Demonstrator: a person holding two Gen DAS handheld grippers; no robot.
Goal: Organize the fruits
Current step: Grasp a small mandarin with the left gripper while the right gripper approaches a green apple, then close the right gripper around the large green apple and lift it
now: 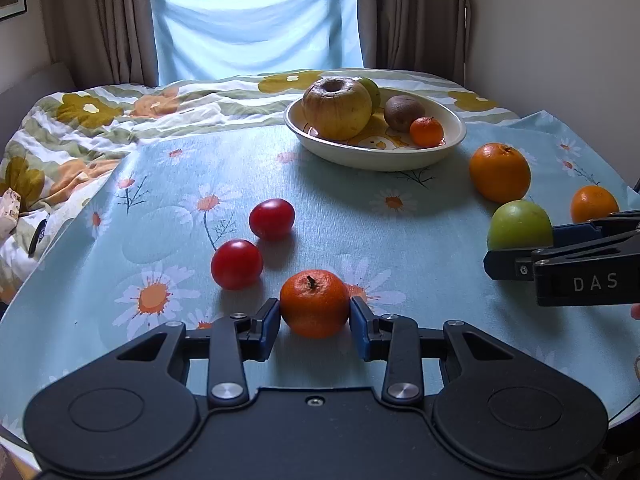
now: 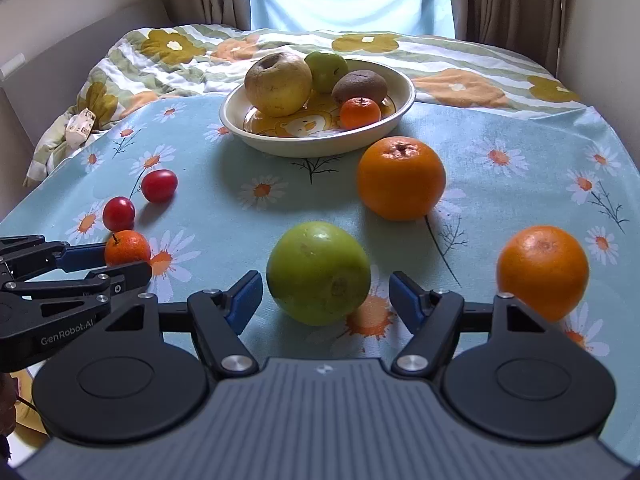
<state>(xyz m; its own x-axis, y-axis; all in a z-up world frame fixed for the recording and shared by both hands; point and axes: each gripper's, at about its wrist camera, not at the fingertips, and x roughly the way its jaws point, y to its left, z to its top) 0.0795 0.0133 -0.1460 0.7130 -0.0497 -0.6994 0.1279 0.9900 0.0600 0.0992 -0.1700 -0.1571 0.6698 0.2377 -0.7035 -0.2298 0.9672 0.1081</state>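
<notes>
My left gripper (image 1: 315, 320) is shut on a small mandarin (image 1: 315, 304) that rests on the daisy tablecloth; both blue pads press its sides. In the right wrist view the same mandarin (image 2: 127, 248) shows at the left gripper (image 2: 116, 260). My right gripper (image 2: 325, 298) stands open around a green apple (image 2: 318, 272), with a gap at each pad. A cream bowl (image 1: 376, 160) at the back holds a large yellow apple (image 1: 336, 108), a green apple, a kiwi (image 1: 404, 112) and a small mandarin (image 1: 426, 132).
Two red tomatoes (image 1: 272, 219) (image 1: 237, 264) lie left of centre. A large orange (image 2: 401, 178) sits before the bowl (image 2: 320, 148), and another orange (image 2: 543, 272) lies beside my right finger. A flowered quilt (image 2: 180, 64) and curtains lie beyond the cloth.
</notes>
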